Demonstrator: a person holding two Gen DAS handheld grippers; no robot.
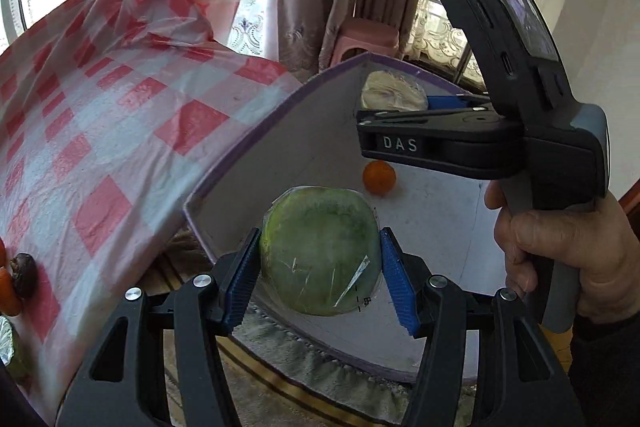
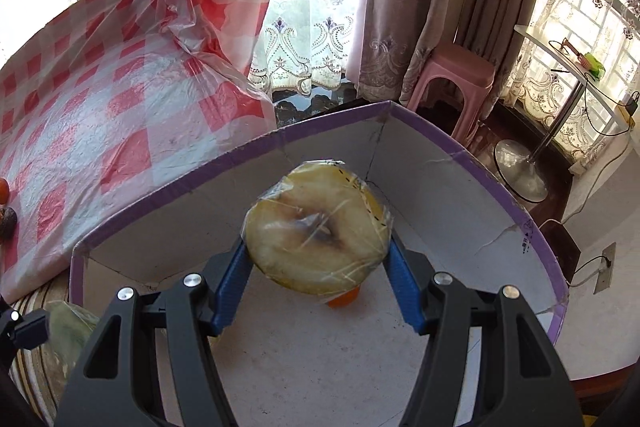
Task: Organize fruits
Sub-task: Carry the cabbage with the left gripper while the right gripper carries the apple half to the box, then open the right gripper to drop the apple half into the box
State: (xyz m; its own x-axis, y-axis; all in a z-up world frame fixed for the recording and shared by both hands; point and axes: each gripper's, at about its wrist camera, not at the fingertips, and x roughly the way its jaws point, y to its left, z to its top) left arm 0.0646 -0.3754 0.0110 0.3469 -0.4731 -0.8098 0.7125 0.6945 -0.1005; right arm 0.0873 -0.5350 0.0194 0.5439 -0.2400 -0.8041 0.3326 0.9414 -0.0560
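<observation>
My left gripper is shut on a green fruit wrapped in clear film, held over the near corner of a purple-rimmed cardboard box. My right gripper is shut on a yellow-brown film-wrapped fruit above the same box. A small orange lies on the box floor; the right wrist view shows that orange half hidden under the yellow fruit. The right gripper with a hand on its handle appears in the left wrist view.
A table with a red-and-white checked plastic cover stands left of the box, with dark and orange fruits at its near edge. A pink stool, curtains and a fan base stand behind the box.
</observation>
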